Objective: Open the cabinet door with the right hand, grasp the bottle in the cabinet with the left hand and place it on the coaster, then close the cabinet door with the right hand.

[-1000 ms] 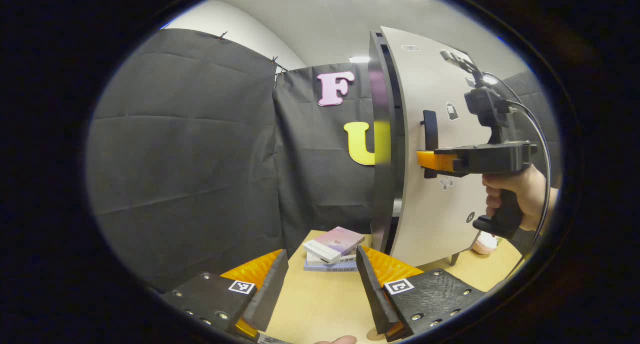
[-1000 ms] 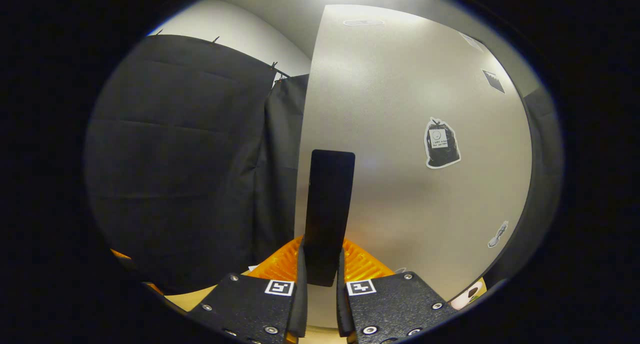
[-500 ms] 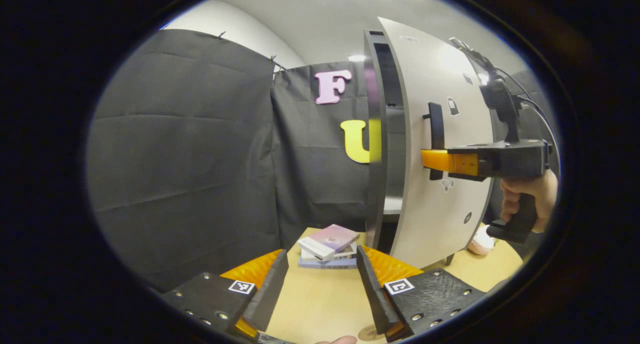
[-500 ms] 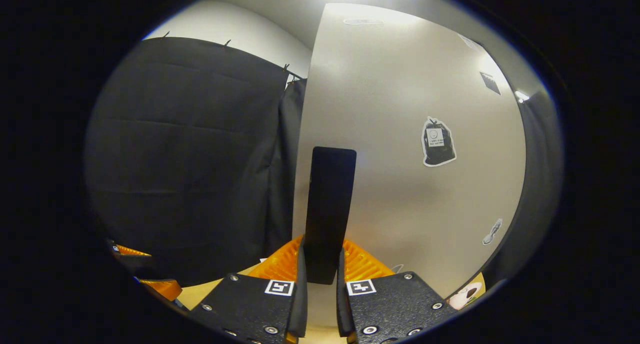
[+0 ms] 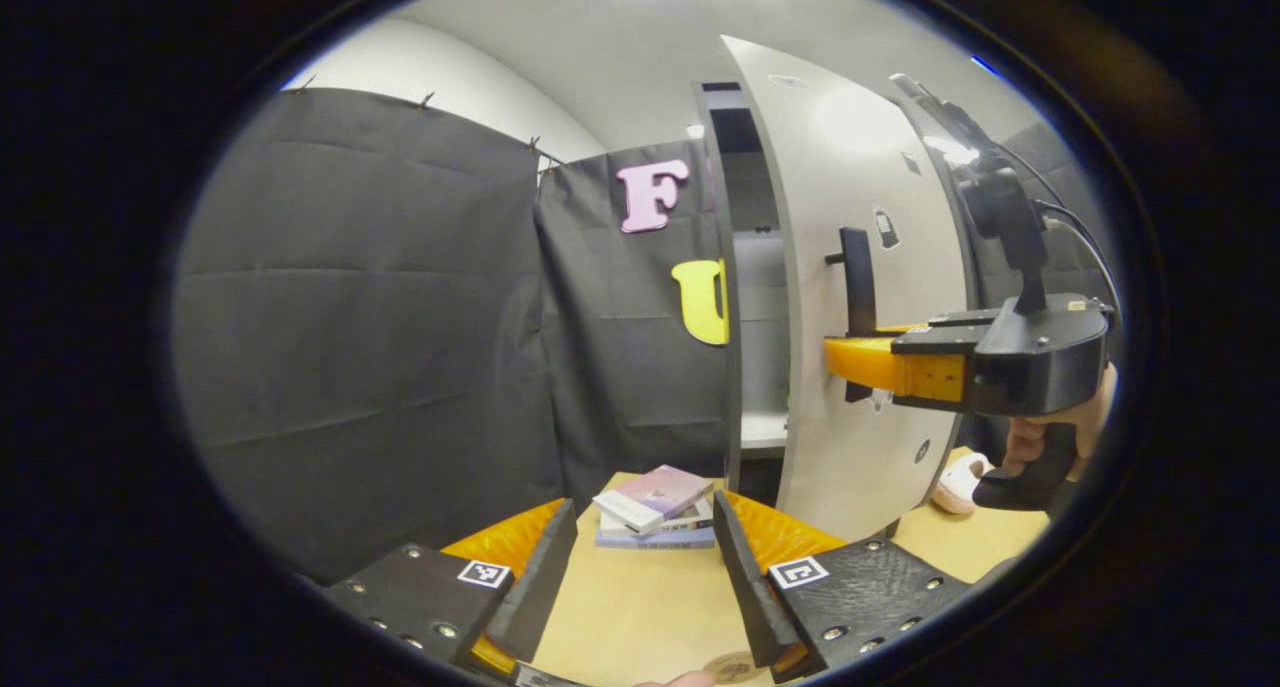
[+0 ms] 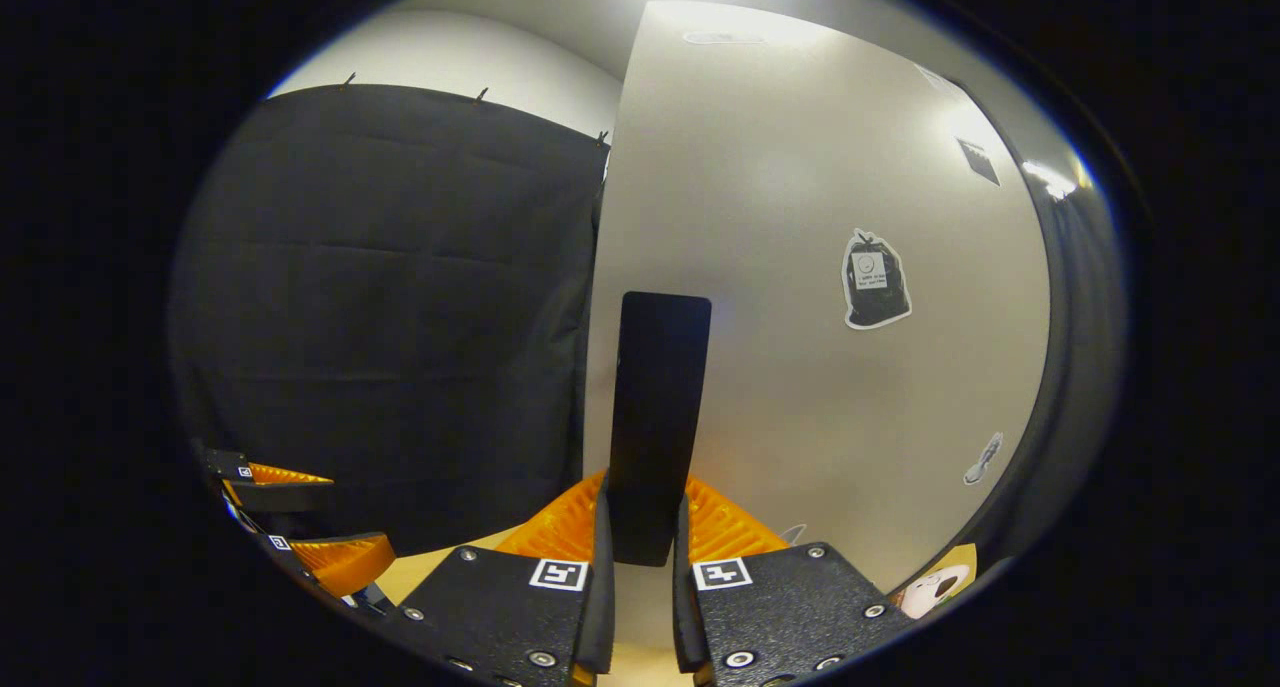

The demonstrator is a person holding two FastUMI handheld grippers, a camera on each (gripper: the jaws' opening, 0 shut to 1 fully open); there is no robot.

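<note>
A stack of books (image 5: 655, 507) lies on the wooden tabletop (image 5: 640, 607), in front of the cabinet (image 5: 745, 297). The cabinet door (image 6: 800, 297) now stands wider open than half a second ago, showing pale shelves; no bottle can be made out inside. The right gripper (image 6: 642, 527) pinches the flat black handle (image 6: 655, 407) of the smooth grey door. The left gripper (image 5: 640, 557) hangs spread, empty, near the round coaster (image 5: 733, 665).

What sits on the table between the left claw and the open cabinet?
In the left gripper view, a small stack of books lies on the table between the left claw and the cabinet; the tabletop is otherwise bare there.
</note>
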